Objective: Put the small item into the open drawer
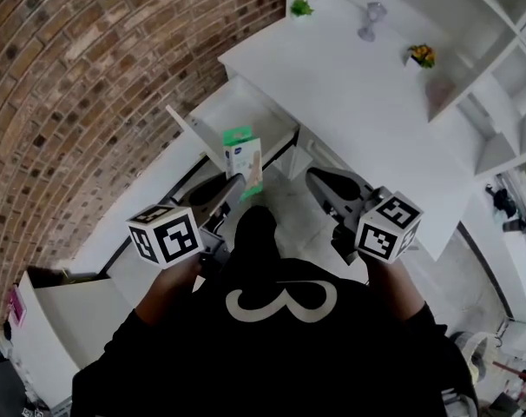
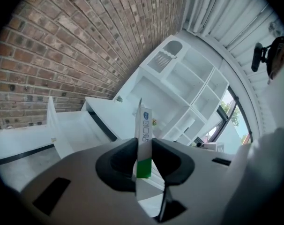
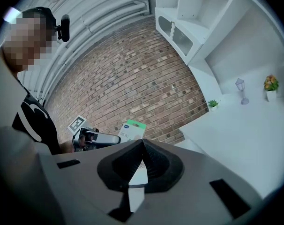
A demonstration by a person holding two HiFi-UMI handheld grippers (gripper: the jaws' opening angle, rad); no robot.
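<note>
The small item is a flat white box with a green end (image 1: 243, 153). My left gripper (image 1: 236, 186) is shut on its lower part and holds it upright in the air. It hangs just in front of the open white drawer (image 1: 246, 111), which sticks out from under the desk. In the left gripper view the box (image 2: 143, 125) stands edge-on between the pads of the left gripper (image 2: 143, 149), with the drawer (image 2: 74, 125) to the left beyond. My right gripper (image 1: 318, 179) hangs beside the box, shut and empty; its jaws (image 3: 142, 143) meet, and the box (image 3: 131, 130) shows past them.
A white desk top (image 1: 350, 94) bears a small green plant (image 1: 300, 8), a glass ornament (image 1: 371, 17) and a flower pot (image 1: 422, 56). A brick wall (image 1: 89, 85) runs along the left. White shelves (image 1: 497, 85) rise at the right.
</note>
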